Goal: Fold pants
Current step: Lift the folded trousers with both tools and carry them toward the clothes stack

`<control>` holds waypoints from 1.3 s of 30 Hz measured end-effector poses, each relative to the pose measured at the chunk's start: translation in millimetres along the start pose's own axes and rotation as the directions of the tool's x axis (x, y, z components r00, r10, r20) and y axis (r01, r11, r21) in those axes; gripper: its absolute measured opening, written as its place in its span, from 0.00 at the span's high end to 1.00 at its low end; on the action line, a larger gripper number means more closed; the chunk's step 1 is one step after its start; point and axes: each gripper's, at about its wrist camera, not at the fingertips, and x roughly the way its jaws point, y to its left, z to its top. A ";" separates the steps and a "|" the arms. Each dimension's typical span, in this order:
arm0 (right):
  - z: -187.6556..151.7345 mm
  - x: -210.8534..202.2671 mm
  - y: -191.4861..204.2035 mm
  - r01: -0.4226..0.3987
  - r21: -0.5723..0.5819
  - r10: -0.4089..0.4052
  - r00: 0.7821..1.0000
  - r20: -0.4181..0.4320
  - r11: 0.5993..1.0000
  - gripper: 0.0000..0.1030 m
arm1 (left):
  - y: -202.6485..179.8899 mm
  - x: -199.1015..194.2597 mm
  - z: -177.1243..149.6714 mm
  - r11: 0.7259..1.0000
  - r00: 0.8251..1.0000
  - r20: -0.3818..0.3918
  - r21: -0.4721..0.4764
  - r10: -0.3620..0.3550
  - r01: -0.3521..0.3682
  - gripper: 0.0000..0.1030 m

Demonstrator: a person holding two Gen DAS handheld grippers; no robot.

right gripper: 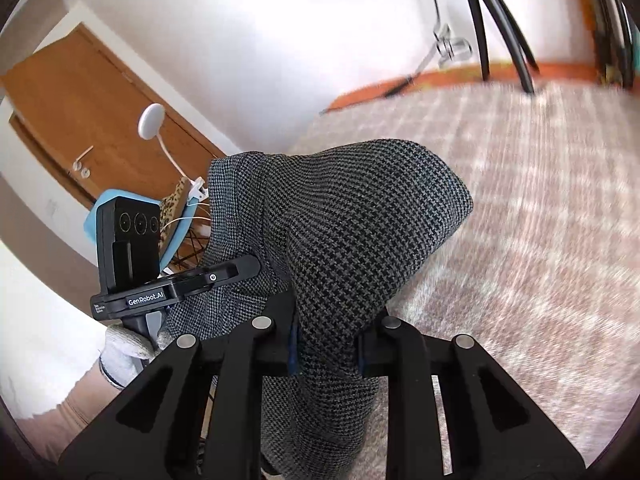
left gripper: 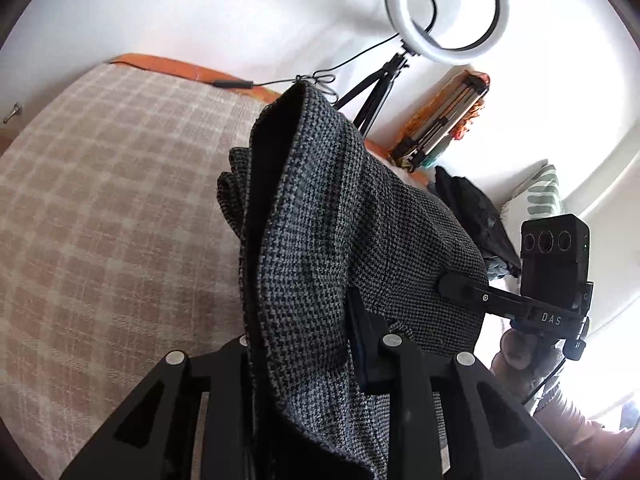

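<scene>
Both grippers hold the same garment, a pair of grey-and-black houndstooth woven pants (left gripper: 320, 240), lifted clear of the bed with the beige-and-white checked cover (left gripper: 100, 220). Seen from the left wrist, the left gripper (left gripper: 304, 344) has its fingers closed narrowly on a bunched edge of the cloth, which rises up and forward from the jaws in thick folds; the right gripper (left gripper: 460, 288) shows to the right, its black finger pressed into the same fabric, so the two grips sit near each other with little cloth stretched between. From the right wrist, the right gripper (right gripper: 326, 344) is likewise clamped on a thick fold, the pants (right gripper: 360, 220) bulging up and away from the fingertips, and the left gripper (right gripper: 224, 274) lies just to its left against the cloth. The long axis of the pants cannot be told, since most of the length hangs below the frames. The coming move probably turns on lowering the cloth toward the bed cover (right gripper: 540, 220), which lies ahead of and beneath both grips, neither hand being clearly nearer.
</scene>
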 end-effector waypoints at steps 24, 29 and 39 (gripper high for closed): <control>5.8 -184.1 11.4 0.212 -0.097 -0.182 0.951 0.249 0.972 0.81 | -172.4 6.4 18.0 0.944 0.993 0.105 0.330 -0.049 0.011 0.80; 5.4 -231.8 -5.3 0.276 -0.081 -0.242 0.926 0.291 0.958 0.81 | -215.0 28.9 21.9 0.917 0.991 0.099 0.397 -0.086 0.040 0.80; 4.7 -310.9 -40.8 0.374 -0.032 -0.340 0.872 0.353 0.927 0.81 | -300.0 73.8 26.8 0.852 0.988 0.092 0.521 -0.122 0.057 0.80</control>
